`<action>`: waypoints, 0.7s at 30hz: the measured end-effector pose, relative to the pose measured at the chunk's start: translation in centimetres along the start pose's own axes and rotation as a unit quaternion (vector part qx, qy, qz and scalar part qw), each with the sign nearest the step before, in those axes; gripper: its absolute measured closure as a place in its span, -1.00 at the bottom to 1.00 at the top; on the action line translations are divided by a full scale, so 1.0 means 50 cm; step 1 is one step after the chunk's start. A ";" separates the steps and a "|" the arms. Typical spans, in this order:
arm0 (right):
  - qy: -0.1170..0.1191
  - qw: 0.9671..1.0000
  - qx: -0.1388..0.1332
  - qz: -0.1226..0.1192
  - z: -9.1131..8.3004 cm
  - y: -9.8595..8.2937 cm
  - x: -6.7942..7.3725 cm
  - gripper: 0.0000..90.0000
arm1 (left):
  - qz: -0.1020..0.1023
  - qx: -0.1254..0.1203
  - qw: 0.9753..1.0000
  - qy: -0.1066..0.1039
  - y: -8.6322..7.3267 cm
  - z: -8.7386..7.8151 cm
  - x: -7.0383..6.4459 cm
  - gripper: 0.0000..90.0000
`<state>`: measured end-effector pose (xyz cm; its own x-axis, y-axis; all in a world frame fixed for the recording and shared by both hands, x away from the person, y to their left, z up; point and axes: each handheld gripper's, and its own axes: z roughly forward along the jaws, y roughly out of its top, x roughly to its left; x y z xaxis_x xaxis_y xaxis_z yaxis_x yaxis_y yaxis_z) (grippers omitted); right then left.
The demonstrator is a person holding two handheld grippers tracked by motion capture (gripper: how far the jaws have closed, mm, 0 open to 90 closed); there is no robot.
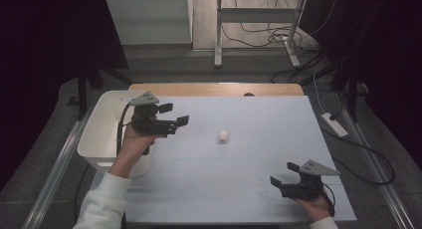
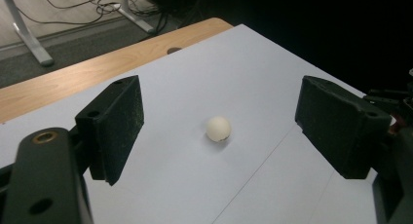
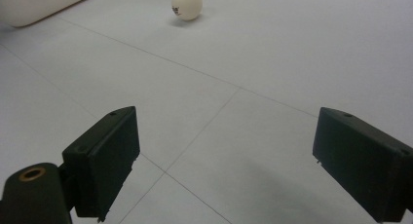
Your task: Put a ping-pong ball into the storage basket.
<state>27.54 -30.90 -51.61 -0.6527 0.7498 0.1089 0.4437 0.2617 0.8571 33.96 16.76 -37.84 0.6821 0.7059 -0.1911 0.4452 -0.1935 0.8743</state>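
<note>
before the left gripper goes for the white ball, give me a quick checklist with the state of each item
1. Left gripper jaws open wide enough for the ball: ok.
2. White ball lies free on the table, nothing touching it: ok.
3. Ball sits between the jaws' line of sight in the left gripper view: ok.
4. Path from left gripper to ball free of objects: ok.
5. Right gripper open and well away from the ball: ok.
6. White bin ready at the table's left edge; its contents: cannot tell.

White bin (image 1: pixel 102 134) hangs off my table's (image 1: pixel 259 189) left edge. Cables (image 1: pixel 259 35) on floor past far edge, w/ metal stand legs (image 1: pixel 218 50).
</note>
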 end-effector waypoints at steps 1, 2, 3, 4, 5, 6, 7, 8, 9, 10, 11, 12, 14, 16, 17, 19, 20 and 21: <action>0.001 1.000 0.000 0.000 0.001 0.000 0.000 -0.78 | 0.001 0.002 1.000 0.000 0.001 0.005 0.000 -0.58; 0.001 1.000 -0.001 0.000 0.002 0.000 0.000 -0.78 | 0.000 0.003 1.000 -0.001 0.001 0.008 0.000 -0.58; 0.001 1.000 -0.001 0.001 0.002 0.000 -0.001 -0.78 | -0.001 0.006 1.000 -0.001 0.000 0.014 0.000 -0.58; 0.002 1.000 -0.001 0.002 0.004 0.001 -0.001 -0.78 | -0.001 0.008 1.000 -0.001 0.000 0.016 -0.001 -0.58; 0.002 1.000 -0.001 0.001 0.004 0.001 -0.002 -0.78 | 0.000 0.009 1.000 -0.001 -0.001 0.019 -0.001 -0.58; 0.004 1.000 0.000 0.000 0.005 0.001 -0.002 -0.78 | 0.000 0.010 1.000 -0.001 -0.001 0.022 -0.002 -0.58; 0.005 1.000 0.000 0.000 0.005 0.001 -0.002 -0.78 | 0.001 0.012 1.000 -0.001 -0.001 0.025 -0.004 -0.58; 0.006 1.000 -0.001 -0.002 0.006 0.002 -0.002 -0.78 | 0.001 0.014 1.000 0.000 -0.001 0.027 -0.005 -0.58; 0.006 1.000 -0.001 -0.002 0.006 0.002 -0.002 -0.78 | 0.002 0.016 1.000 0.001 0.000 0.029 -0.007 -0.58; 0.008 1.000 -0.001 -0.002 0.007 0.003 -0.001 -0.78 | 0.004 0.019 1.000 0.002 0.000 0.032 -0.008 -0.58; 0.009 1.000 -0.002 -0.004 0.008 0.003 -0.001 -0.78 | 0.005 0.021 1.000 0.002 0.001 0.034 -0.010 -0.58; 0.010 1.000 -0.002 -0.005 0.008 0.003 -0.001 -0.78 | 0.006 0.023 1.000 0.004 0.001 0.038 -0.011 -0.58; 0.013 1.000 -0.001 -0.007 0.008 0.003 0.000 -0.78 | 0.007 0.027 1.000 0.007 0.001 0.045 -0.014 -0.57; 0.015 1.000 -0.001 -0.006 0.008 0.004 0.000 -0.78 | 0.007 0.031 0.999 0.006 0.001 0.052 -0.016 -0.58; 0.015 1.000 -0.001 -0.006 0.008 0.004 0.000 -0.78 | 0.007 0.031 0.999 0.006 0.001 0.052 -0.016 -0.58; 0.017 1.000 -0.001 -0.006 0.009 0.005 -0.001 -0.78 | 0.008 0.038 0.999 0.007 0.001 0.063 -0.018 -0.58; 0.019 1.000 -0.001 -0.005 0.009 0.005 -0.001 -0.78 | 0.007 0.041 0.999 0.007 0.000 0.067 -0.018 -0.58; 0.019 1.000 -0.001 -0.006 0.009 0.006 0.000 -0.78 | 0.007 0.044 0.999 0.007 0.000 0.071 -0.019 -0.58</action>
<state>27.95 -30.57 -51.59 -0.6805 0.7231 0.1184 0.4345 0.2682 0.8598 35.34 13.68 -39.24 0.6811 0.7117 -0.1720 0.4849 -0.2625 0.8342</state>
